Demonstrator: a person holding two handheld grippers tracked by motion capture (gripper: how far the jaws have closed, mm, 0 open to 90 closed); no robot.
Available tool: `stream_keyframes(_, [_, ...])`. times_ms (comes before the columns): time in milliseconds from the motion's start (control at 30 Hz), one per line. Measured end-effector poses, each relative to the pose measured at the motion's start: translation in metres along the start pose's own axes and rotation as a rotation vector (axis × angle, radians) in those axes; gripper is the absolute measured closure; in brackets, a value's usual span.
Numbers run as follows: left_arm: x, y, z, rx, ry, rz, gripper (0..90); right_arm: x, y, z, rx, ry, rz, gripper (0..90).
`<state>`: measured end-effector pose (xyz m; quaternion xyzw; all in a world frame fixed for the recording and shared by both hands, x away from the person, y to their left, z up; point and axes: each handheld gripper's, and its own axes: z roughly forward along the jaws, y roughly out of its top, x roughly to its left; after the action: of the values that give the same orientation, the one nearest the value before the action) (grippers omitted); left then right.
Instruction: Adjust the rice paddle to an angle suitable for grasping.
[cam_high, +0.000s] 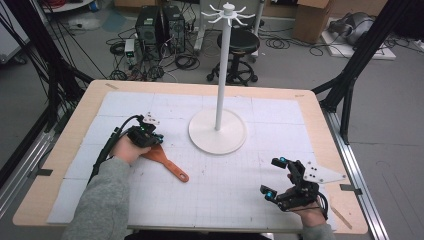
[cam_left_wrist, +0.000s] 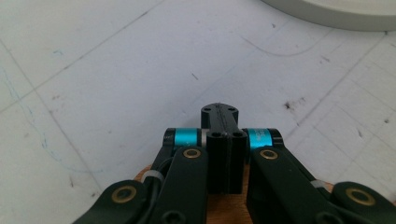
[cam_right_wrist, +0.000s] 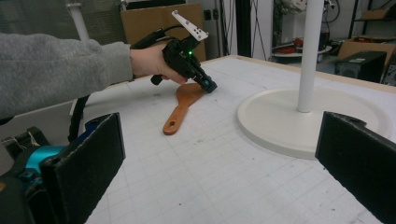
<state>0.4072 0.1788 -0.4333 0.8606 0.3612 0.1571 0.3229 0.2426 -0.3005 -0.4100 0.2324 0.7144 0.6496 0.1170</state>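
Note:
An orange wooden spatula (cam_high: 169, 164) lies flat on the white gridded mat, handle toward the near right. My left gripper (cam_high: 159, 137) rests low over its blade, jaws pressed together with nothing visible between them. In the left gripper view the joined fingertips (cam_left_wrist: 219, 112) point at bare mat, and the wood of the spatula (cam_left_wrist: 225, 209) shows under the gripper's body. The right gripper view shows that left gripper (cam_right_wrist: 208, 86) with its tip at the blade's far edge of the spatula (cam_right_wrist: 182, 105). My right gripper (cam_high: 272, 176) sits at the near right, open wide, its pads (cam_right_wrist: 88, 158) apart and empty.
A white stand with a round base (cam_high: 217, 132) and tall pole topped by hooks rises at the mat's middle back; its base (cam_right_wrist: 280, 116) lies ahead of my right gripper, and its rim (cam_left_wrist: 336, 14) ahead of the left. The wooden table edge (cam_high: 340, 165) runs to the right.

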Motion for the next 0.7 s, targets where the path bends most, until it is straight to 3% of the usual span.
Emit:
stream_keyframes(267, [-0.003,-0.014,-0.012,-0.003,-0.025,-0.012,89.7,-0.001,0.0,0.008,0.025,0.009,-0.004,0.0])
stream_keyframes(333, [-0.006,-0.018,-0.015,-0.013,-0.02,-0.008,89.8,0.0,0.0,0.01,0.04,0.006,-0.011,0.0])
stream_keyframes(400, [-0.01,-0.026,-0.019,-0.04,-0.023,-0.03,89.8,0.0,0.0,0.012,0.051,0.005,-0.015,0.0])
stream_keyframes(700, [-0.019,-0.04,-0.033,-0.037,-0.043,-0.004,89.8,0.001,0.0,0.017,0.062,0.013,-0.018,0.0])
